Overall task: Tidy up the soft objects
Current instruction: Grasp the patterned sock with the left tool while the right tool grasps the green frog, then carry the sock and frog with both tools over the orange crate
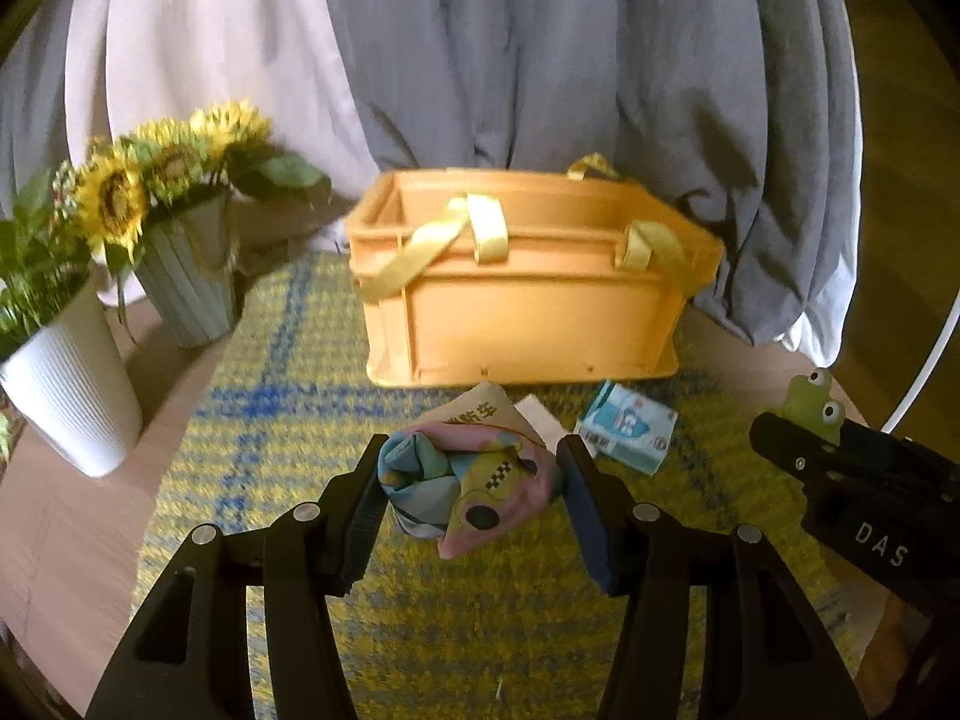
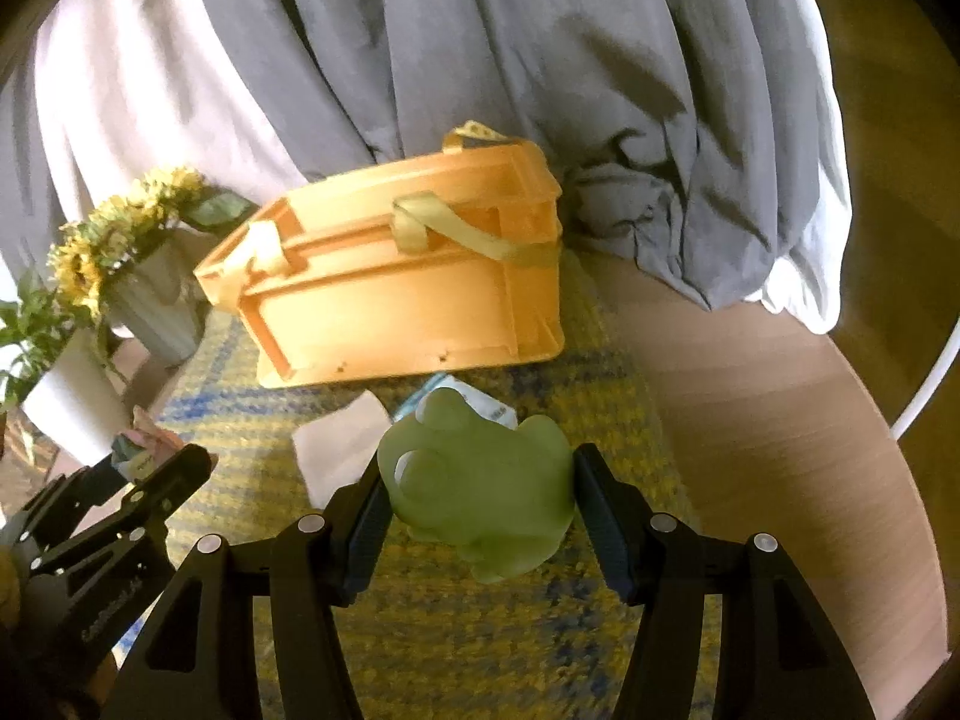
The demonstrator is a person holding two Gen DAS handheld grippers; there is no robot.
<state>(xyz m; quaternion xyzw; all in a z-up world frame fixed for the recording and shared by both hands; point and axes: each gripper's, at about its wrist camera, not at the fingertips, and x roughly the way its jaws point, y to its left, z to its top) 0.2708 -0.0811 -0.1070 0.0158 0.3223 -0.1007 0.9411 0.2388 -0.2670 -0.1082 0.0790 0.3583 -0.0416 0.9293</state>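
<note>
While both grippers carry a load, stock runs as follows, big to small.

1. Curtain, grey w/ pale panel, hangs behind everything.
2. Table, round, wood; yellow-and-blue mat spread over its middle.
3. Crate, orange plastic, open top, yellow straps draped over rim. Sits at far end of mat; inside not visible from either view.
4. Two pots at left: white ribbed pot w/ greenery, grey pot w/ sunflowers.
5. Frog toy, soft green, pinched between pads of right gripper, held above mat, in front of crate.
6. Cloth bundle, pink/blue print, scrunched, pinched by left gripper, also above mat, near side of crate.
7. Tissue pack, blue/white, lying on mat just before crate; beige paper packet beside it. Both untouched.

Step in hand, by judgement: carry stage, both items gripped, not yet over crate. Next move calls for bringing each load above the rim, clear of straps, then spreading pads to drop. Pack & packet look left for later.
</note>
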